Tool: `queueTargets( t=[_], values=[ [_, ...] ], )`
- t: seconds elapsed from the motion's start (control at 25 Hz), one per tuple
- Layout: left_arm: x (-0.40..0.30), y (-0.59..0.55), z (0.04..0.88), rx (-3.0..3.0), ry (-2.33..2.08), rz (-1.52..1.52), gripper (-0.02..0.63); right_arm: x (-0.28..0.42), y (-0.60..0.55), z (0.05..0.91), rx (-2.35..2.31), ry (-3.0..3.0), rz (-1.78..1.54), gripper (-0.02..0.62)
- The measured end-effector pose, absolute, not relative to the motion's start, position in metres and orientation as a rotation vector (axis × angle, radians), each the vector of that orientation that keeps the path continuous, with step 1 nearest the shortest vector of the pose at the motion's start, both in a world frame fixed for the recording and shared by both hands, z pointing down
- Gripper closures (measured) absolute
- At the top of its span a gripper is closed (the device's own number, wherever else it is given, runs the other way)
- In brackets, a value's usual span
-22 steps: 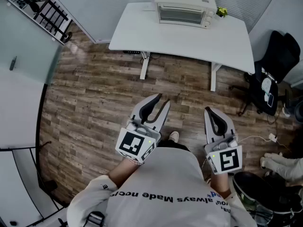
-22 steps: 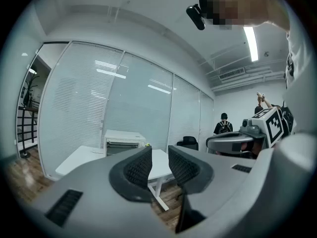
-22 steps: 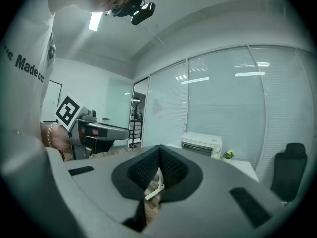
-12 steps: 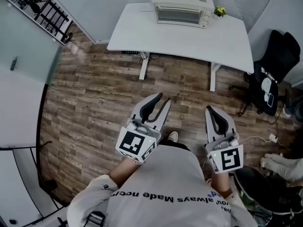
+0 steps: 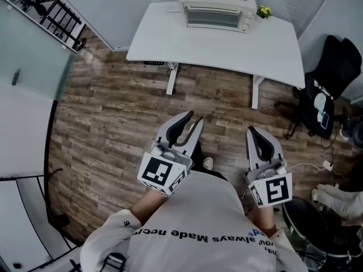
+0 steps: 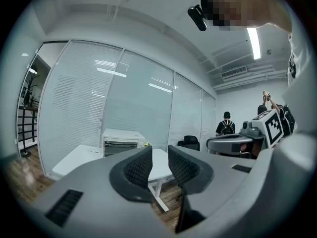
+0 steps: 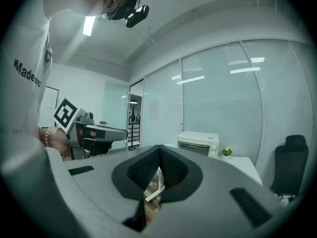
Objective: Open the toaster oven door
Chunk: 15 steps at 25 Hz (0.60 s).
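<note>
The cream-white boxy metal toaster oven (image 5: 218, 7) sits at the far edge of the white rectangular desk (image 5: 227, 47). Its glass door is shut and faces the person, so it must be approached from the front. A small green potted plant (image 5: 264, 12) stands just beside its right end. The person stands well apart from the desk on the brown wood-plank floor (image 5: 113, 112), out of reach of the oven. The left gripper (image 5: 190, 119) is held level, jaws spread and empty, probably readied for the door. The right gripper (image 5: 252, 131) has its jaws pressed together on nothing and is likely idle.
</note>
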<state>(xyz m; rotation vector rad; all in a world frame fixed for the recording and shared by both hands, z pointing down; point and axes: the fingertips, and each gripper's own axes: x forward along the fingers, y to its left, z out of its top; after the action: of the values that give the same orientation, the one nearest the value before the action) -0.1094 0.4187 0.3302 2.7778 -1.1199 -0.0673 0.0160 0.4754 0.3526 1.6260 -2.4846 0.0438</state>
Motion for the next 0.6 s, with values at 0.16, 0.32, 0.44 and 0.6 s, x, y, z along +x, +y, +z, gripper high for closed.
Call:
queueTargets(
  t=[0.16,0.32,0.44,0.6],
  values=[
    [-0.107,0.401,0.329,2.791,-1.126,-0.063,0.490,0.016,0.458,0.353,1.623,-2.487,0.047,0.588],
    [-0.111,0.377,0.329,2.791,-1.130,-0.066,0.491,0.013,0.433,0.351,1.621,-2.486,0.039,0.588],
    [-0.110,0.357,0.330,2.792,-1.121,-0.066,0.491,0.013,0.414,0.351,1.623,-2.480,0.037,0.588],
    [-0.108,0.328,0.328,2.790,-1.108,-0.072,0.491,0.013,0.385,0.349,1.626,-2.473,0.038,0.588]
  ],
)
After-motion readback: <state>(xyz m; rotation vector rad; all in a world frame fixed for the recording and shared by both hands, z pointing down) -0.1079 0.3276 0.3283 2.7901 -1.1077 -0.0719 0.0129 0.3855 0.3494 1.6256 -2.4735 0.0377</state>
